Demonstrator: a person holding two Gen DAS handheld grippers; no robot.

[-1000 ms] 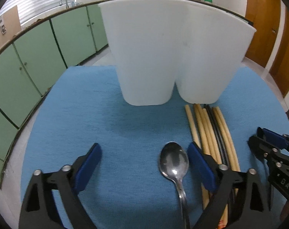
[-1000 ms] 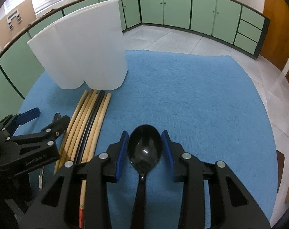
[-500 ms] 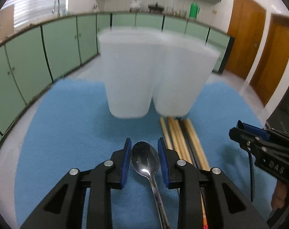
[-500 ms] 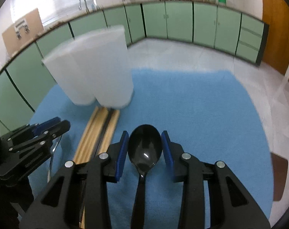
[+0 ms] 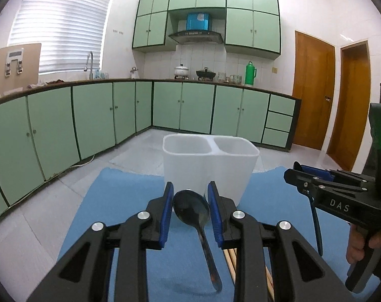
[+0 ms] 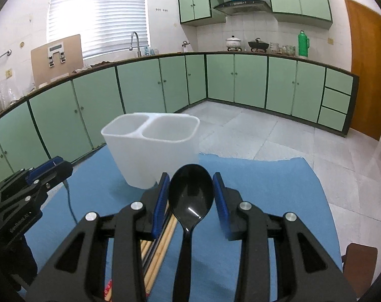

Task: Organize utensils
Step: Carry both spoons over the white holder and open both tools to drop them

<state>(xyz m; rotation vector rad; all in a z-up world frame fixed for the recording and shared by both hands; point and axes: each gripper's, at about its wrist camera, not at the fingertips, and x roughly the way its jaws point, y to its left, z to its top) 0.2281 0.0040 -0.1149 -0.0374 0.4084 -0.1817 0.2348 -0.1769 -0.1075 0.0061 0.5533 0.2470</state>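
My left gripper [image 5: 190,196] is shut on a metal spoon [image 5: 193,210] and holds it in the air above the blue mat [image 5: 120,201]. My right gripper [image 6: 190,186] is shut on a black plastic spoon [image 6: 190,196], also lifted. A white two-compartment utensil holder [image 5: 208,166] stands upright on the mat just beyond both grippers; it also shows in the right wrist view [image 6: 152,148]. Both its compartments look empty. Several wooden chopsticks [image 6: 162,239] lie on the mat below the right gripper.
The mat [image 6: 266,183] covers a table in a kitchen with green cabinets [image 5: 89,115] all around. The other gripper shows at the right of the left wrist view [image 5: 336,191] and at the left of the right wrist view [image 6: 29,186].
My left gripper closed on the metal spoon. Both grippers rose from the mat with their spoons and tilted up, so the holder's open top now shows.
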